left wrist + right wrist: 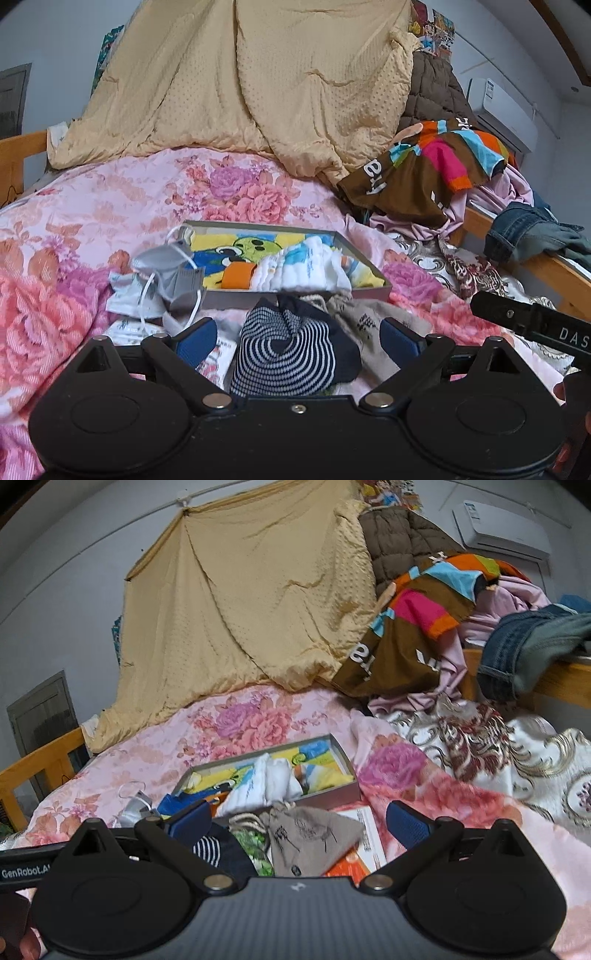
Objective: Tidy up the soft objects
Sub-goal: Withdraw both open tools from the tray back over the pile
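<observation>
With both the left gripper (298, 334) and right gripper (299, 821) being held wide and empty, the tray (369, 293) is being only partly filled, while the striped sock (291, 350) and beige pouch (306, 836) are being left on the bed (92, 206).

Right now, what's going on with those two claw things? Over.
Left gripper open over navy-and-white striped knit sock. Right gripper open above beige drawstring cloth pouch. Shallow grey box just beyond, already holding folded cloths.
</observation>
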